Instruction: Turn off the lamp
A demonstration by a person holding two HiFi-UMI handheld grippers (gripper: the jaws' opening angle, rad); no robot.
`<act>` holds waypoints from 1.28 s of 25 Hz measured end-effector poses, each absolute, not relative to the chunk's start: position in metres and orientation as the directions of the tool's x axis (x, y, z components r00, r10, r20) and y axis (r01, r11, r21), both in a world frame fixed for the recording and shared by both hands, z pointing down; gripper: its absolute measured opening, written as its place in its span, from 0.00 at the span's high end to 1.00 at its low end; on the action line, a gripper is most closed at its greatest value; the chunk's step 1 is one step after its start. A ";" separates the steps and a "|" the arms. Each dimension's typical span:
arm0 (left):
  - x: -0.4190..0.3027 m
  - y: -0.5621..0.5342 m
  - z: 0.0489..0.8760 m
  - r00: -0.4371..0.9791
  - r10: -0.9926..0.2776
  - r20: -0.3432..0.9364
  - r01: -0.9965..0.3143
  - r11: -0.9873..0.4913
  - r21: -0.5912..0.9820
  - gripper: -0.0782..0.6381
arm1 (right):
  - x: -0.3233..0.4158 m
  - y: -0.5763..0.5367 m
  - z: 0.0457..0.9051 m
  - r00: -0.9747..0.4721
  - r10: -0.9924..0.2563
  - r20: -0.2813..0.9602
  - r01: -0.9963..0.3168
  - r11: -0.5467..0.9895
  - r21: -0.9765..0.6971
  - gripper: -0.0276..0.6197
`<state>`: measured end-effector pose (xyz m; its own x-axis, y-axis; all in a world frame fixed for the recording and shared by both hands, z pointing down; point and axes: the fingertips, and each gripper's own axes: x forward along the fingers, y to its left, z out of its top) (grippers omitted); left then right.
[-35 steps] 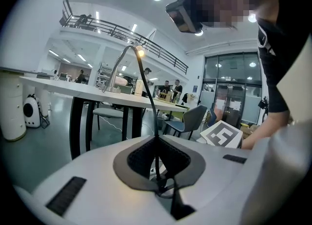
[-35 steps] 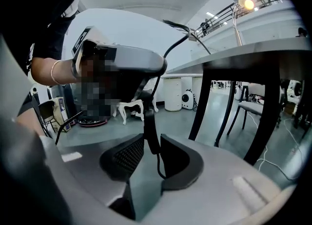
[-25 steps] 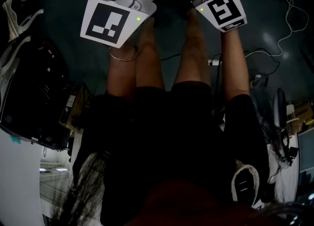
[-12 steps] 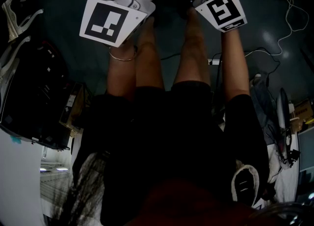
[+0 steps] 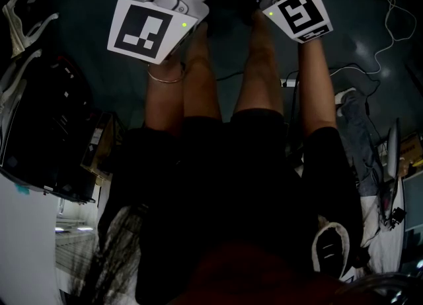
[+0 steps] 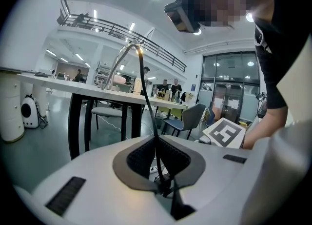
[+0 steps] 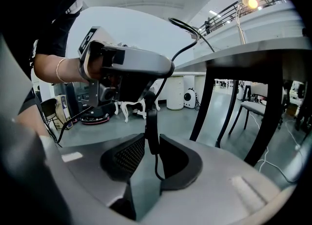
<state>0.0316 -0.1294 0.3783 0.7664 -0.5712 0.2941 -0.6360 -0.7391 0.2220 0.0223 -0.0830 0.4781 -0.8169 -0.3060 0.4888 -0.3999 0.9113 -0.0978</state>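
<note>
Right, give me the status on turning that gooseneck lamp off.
Done: the left gripper is clamped on the thin black lamp cord, and the right gripper has the cord's black inline switch between its jaws, apparently gripped. In hand: working that switch. Left: the silver gooseneck lamp is lit, so the switch-off itself remains.

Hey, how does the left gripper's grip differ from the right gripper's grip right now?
The left gripper has fingers nearly together, pinching a thin black lamp cord; the right gripper has fingers wider apart, round a thicker black inline switch. The left gripper faces the lit gooseneck lamp on the table; the right gripper faces the left gripper. Both seem to hold the same cable.
</note>
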 end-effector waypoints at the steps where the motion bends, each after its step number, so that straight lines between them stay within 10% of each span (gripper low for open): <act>1: 0.031 -0.129 0.379 0.766 -0.571 0.295 -0.636 -0.739 0.222 0.86 | 0.022 -0.083 0.479 -0.817 -0.306 0.489 -0.399 0.912 -0.096 0.81; 32: 0.035 -0.124 0.382 0.758 -0.576 0.305 -0.646 -0.728 0.231 0.86 | 0.026 -0.076 0.481 -0.812 -0.295 0.503 -0.377 0.924 -0.067 0.82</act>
<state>0.0345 -0.1244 0.3818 0.7580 -0.5763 0.3054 -0.6461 -0.7276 0.2306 0.0256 -0.0765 0.4814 -0.8124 -0.2948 0.5032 -0.3768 0.9239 -0.0671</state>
